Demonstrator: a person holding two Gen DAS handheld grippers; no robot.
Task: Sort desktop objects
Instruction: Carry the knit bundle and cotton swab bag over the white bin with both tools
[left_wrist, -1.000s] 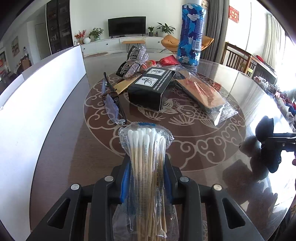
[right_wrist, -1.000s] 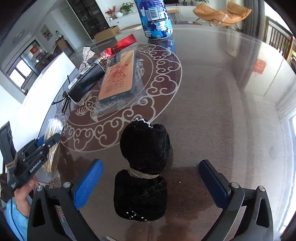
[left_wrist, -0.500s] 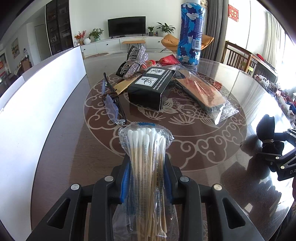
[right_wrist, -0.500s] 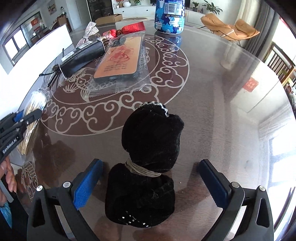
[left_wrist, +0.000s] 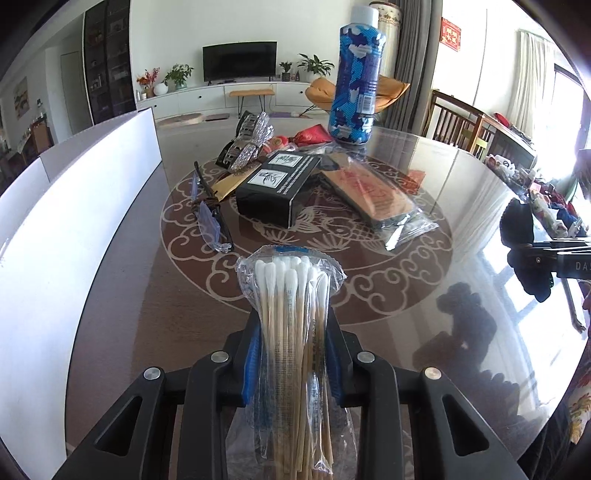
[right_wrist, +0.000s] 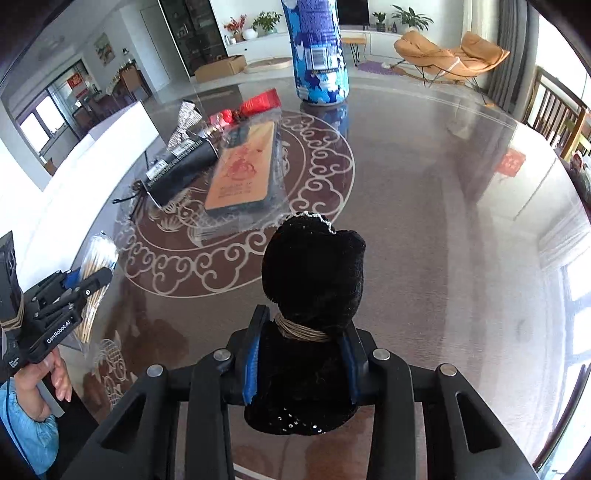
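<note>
A clear bag of cotton swabs stands upright between the blue pads of my left gripper, which is shut on it just above the glass table. A black velvet hair bow, tied at the waist with gold cord, sits in my right gripper. Its jaws are closing, and the pads press on the bow's lower half. In the left wrist view the right gripper holds the bow off the table at the far right. The right wrist view shows the left gripper with the swabs at the left edge.
Mid-table lie a black box, a bagged orange case, glasses, a silver bow clip and red packets. A tall blue bottle stands behind them. A white board runs along the left.
My right gripper's jaws went from wide apart to pressing on the black bow, and it rose off the table. The left gripper lifted slightly with the swabs.
</note>
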